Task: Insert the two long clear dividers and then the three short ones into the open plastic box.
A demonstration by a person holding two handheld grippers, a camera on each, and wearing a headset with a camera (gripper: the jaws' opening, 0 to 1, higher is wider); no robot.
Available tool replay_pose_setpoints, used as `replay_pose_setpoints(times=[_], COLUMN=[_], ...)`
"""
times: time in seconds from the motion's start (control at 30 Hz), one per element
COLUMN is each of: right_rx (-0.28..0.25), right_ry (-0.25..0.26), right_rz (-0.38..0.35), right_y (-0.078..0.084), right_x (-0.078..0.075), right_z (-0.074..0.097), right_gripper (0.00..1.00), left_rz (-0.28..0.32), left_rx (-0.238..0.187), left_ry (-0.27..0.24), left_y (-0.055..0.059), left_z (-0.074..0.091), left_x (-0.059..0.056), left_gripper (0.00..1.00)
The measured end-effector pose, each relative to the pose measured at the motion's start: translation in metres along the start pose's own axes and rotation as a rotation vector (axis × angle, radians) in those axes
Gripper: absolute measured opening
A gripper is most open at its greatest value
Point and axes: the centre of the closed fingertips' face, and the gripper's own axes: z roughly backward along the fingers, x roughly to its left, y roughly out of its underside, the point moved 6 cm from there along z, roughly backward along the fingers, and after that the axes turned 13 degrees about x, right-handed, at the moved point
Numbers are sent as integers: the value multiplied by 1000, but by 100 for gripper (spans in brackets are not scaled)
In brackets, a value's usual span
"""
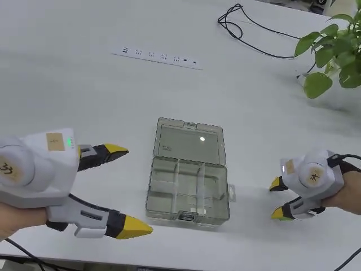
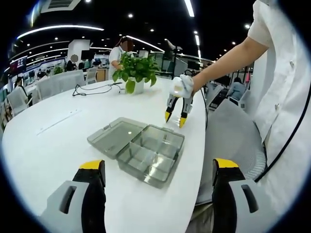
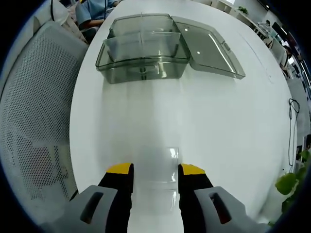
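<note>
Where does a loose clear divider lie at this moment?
In the right gripper view, a clear divider lies flat on the white table between the open jaws of the right gripper, apart from the open plastic box.

On the left gripper (image 1: 131, 189), a round sticker (image 1: 11, 168) on the body carries handwritten digits that read as 33, seen sideways. On the right gripper (image 1: 275, 199), a second round sticker (image 1: 313, 176) bears handwritten marks, not legible. The box lid (image 1: 189, 144) has faint moulded lettering, too small to read. The power strip (image 1: 157, 57) has dark markings, unreadable.
</note>
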Motion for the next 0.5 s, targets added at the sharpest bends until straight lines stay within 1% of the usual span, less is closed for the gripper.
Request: replay_pose_setpoints(times=[0.03,0.07,0.37,0.5], right_rx=[-2,0,8,10], right_ry=[1,3,2,11], right_rz=[-7,-10,-12,-14], right_y=[0,0,0,-1], right_x=[0,0,0,1], right_z=[0,1,-2,-1], right_gripper=[36,33,33,33], left_rz=[-1,-3,-7,-7], left_rx=[1,2,0,3], left_ry=[0,1,3,3], left_y=[0,0,-1,-1], left_z=[0,0,1,1], left_x=[0,0,-1,-2], left_gripper=[93,93,92,92])
